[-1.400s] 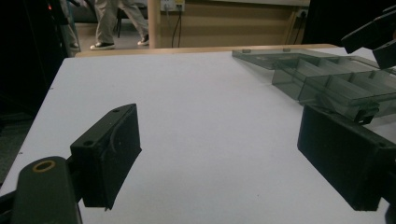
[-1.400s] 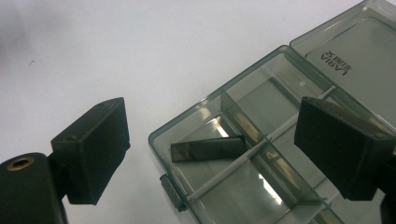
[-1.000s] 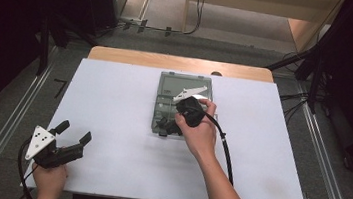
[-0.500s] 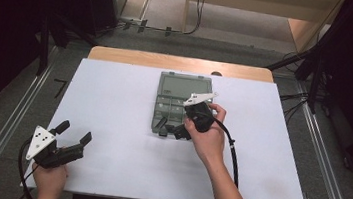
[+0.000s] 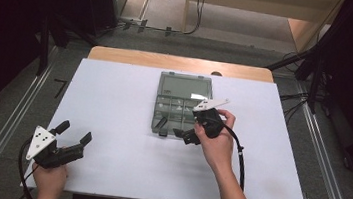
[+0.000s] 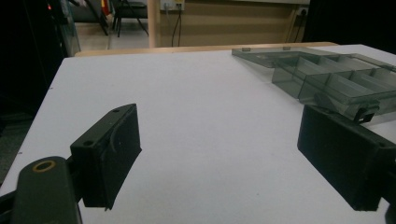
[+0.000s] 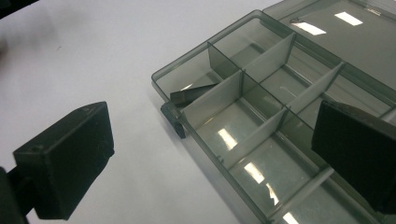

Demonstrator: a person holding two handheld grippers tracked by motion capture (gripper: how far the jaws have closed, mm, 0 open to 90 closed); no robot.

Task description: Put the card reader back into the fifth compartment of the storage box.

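- The right tool (image 5: 187,133) is hovering at the near edge of the smoky-grey compartment box (image 5: 184,88), jaws spread wide with nothing between them.
- In the right gripper view the box (image 7: 280,116) sits straight ahead of that tool and a bit to its right. One jaw hangs over the table (image 7: 93,56), the other over the compartments.
- The box's lid is flipped open away from the person, so its long axis runs away from the tool, near to far.
- There's a small dark piece (image 7: 191,94) leaning in the corner compartment closest to the tool's left jaw, next to the latch (image 7: 173,119). Can't tell what it is.
- The right hand (image 5: 217,139) is clearly the nearer one: wrist bent, tool pointing left and down at the box's front corner.
- The left tool (image 5: 70,140) is well off from the box, low over the table's near-left corner, jaws also wide apart and empty, aimed loosely toward the box (image 6: 327,79).
- My guess is the right side handles the reach into that corner compartment.
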